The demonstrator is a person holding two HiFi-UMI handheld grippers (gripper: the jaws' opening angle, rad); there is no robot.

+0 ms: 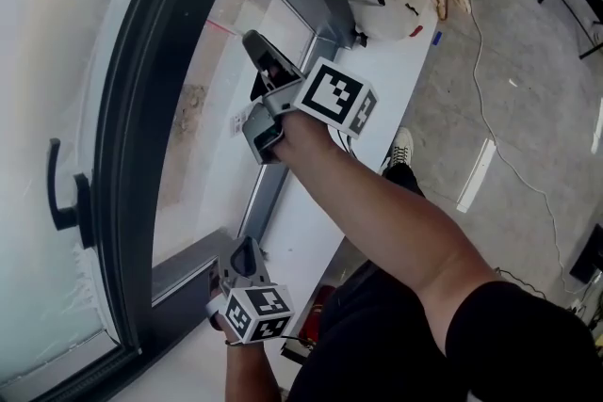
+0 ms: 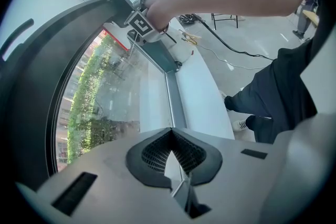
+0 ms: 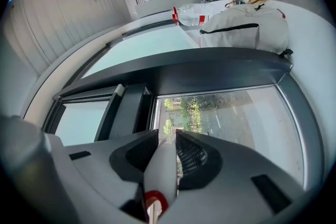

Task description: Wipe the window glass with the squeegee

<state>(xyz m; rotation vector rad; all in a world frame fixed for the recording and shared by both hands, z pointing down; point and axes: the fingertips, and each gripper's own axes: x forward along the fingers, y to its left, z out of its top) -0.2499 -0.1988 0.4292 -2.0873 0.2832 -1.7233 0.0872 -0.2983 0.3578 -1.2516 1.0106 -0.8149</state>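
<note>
The right gripper [image 3: 167, 140] has its jaws closed on the white handle of the squeegee [image 3: 159, 178], which carries a red ring at its lower end. In the right gripper view the handle stands between the two dark pads and points toward the window glass [image 3: 231, 115]. This looks like a firm grip, so that the tool does not turn when it is pressed on the pane. The blade itself is hidden behind the jaws here. Above the dark window frame [image 3: 210, 68], a light bag [image 3: 247, 26] lies on the white sill [image 3: 310, 34], well apart from the work.

In the left gripper view, the left gripper [image 2: 171, 132] has its pads together at the tips and nothing is between them. It faces along the glass, low and near the frame, and the other gripper is seen high up against the pane. In my judgement this hand only waits and keeps out of the way of the stroke.

In the head view, the right gripper [image 1: 262, 59] is held out on a stretched forearm [image 1: 377, 212] against the upper part of the window glass [image 1: 217, 118], probably to start a pull from the top downward. The left gripper [image 1: 245, 261] hangs near the lower corner of the frame. I cannot tell here whether the blade touches the glass.
</note>
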